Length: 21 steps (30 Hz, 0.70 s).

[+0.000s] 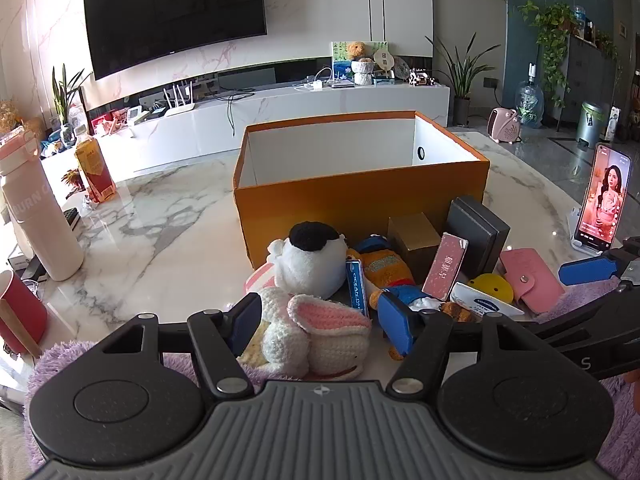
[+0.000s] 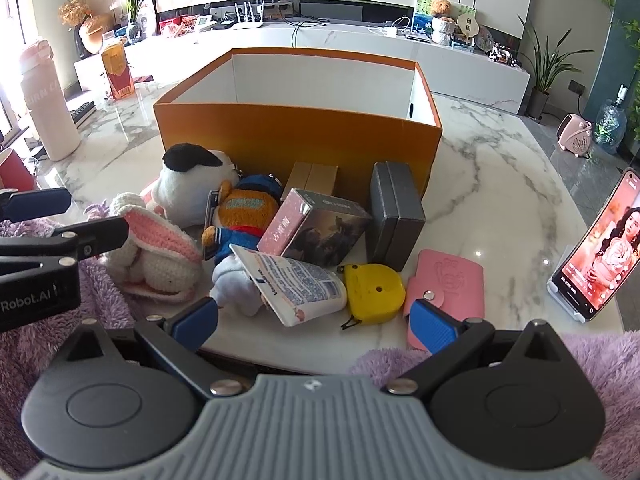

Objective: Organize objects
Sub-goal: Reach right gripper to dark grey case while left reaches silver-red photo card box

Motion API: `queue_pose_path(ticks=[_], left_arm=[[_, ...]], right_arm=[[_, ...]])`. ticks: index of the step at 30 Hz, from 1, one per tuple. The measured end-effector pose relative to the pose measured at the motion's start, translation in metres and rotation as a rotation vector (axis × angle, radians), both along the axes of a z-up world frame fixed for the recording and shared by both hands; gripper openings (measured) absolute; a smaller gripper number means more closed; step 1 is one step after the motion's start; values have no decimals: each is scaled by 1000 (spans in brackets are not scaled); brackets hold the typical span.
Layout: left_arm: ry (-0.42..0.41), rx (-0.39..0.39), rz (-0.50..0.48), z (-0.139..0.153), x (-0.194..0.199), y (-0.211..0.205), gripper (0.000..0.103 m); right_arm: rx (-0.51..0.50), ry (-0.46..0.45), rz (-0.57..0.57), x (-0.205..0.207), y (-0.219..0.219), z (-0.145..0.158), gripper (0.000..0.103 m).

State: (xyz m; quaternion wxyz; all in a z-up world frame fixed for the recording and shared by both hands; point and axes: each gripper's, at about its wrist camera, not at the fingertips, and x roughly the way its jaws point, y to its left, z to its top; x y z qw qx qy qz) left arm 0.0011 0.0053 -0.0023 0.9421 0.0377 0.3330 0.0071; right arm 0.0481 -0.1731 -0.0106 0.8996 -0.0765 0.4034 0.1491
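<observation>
left gripper (image 1: 320, 320): jaws wide, empty, straddling crochet rabbit (image 1: 316, 340), nearer hand for it | right gripper (image 2: 316, 316): fully spread, empty, lotion tube (image 2: 296, 284) just ahead | beyond: toy pile, then empty orange box (image 1: 360, 200) on surface

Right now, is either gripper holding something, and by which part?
Nothing is held. The left gripper and right gripper are both open above the toys.
</observation>
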Motion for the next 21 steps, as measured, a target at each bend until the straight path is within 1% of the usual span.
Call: queue_pose_path(ticks=[18,21], left_arm=[[24,-4,-1,-4,1,3,74],[32,-11,-4,-5,2,4,73]], right_arm=[[-3,4,2,-1,2,-2,102],[7,9,9,0,3,-4,102]])
